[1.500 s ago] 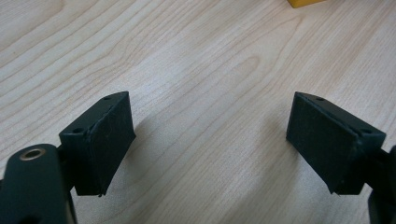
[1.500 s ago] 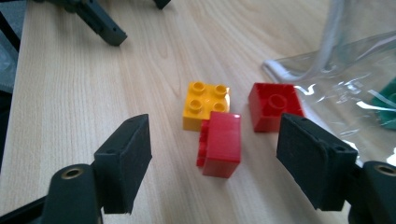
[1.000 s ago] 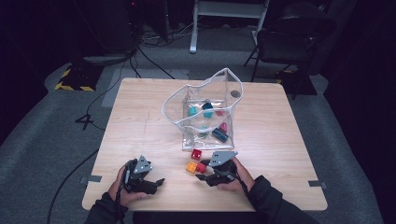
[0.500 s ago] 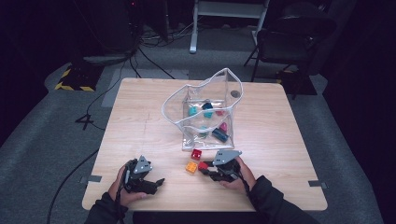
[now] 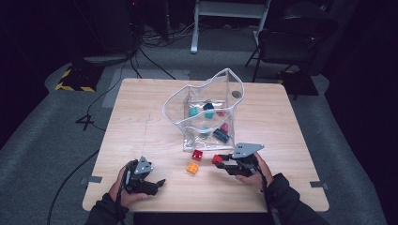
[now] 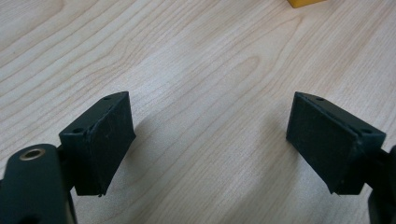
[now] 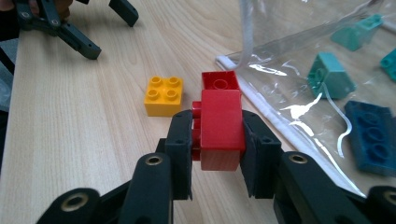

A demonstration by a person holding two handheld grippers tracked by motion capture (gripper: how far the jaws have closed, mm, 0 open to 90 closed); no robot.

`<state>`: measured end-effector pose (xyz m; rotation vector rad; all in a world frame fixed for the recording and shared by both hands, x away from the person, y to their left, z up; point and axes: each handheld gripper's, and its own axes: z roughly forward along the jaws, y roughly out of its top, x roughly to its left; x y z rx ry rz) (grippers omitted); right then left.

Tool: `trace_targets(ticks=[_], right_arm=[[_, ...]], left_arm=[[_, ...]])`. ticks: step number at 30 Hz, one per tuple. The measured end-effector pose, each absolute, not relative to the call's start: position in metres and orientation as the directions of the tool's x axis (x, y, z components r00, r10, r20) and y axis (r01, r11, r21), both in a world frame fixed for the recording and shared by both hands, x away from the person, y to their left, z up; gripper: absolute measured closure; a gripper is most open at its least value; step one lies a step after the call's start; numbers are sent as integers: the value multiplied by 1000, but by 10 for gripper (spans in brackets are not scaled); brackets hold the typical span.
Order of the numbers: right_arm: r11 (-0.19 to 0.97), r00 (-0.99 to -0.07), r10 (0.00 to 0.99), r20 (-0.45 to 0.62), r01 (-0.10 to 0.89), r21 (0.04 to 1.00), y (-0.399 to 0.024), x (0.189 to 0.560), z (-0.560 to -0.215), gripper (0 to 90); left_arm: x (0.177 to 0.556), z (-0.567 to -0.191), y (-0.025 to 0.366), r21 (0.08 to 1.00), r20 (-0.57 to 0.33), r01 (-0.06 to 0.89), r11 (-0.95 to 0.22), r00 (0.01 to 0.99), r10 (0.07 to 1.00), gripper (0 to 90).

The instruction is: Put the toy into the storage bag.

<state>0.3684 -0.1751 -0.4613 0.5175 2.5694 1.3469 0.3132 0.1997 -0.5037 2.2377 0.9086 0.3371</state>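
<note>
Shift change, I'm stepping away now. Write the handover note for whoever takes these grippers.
Left gripper: open, empty, over bare table.
Right gripper: shut on a red brick, beside the clear bag.
Loose: a second red brick by the bag's edge, a yellow brick next to it.
Done: teal, blue and pink pieces lie in the bag.
Left, probably: bag the held brick, then the two loose ones.

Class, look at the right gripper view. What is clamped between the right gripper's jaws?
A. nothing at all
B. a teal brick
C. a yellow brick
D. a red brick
D: in the right gripper view the right gripper has both pads pressed on the sides of a red brick, while the yellow brick lies free on the table.
</note>
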Motion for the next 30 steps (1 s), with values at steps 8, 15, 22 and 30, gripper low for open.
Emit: trace_targets(ticks=[8, 15, 22, 30], right_arm=[[495, -904, 427, -24, 211, 843, -191, 370, -442, 681], [484, -895, 442, -61, 180, 857, -194, 367, -423, 681], [469, -886, 453, -99, 142, 872, -197, 367, -397, 681], [444, -862, 488, -135, 112, 889, -199, 376, -359, 681]], left_arm=[[313, -504, 200, 684, -17, 513, -518, 721, 692, 152], [313, -504, 200, 684, -19, 514, -517, 721, 693, 152], [313, -504, 200, 684, -17, 513, -518, 721, 692, 152], [314, -504, 200, 683, -16, 513, -521, 723, 691, 151]])
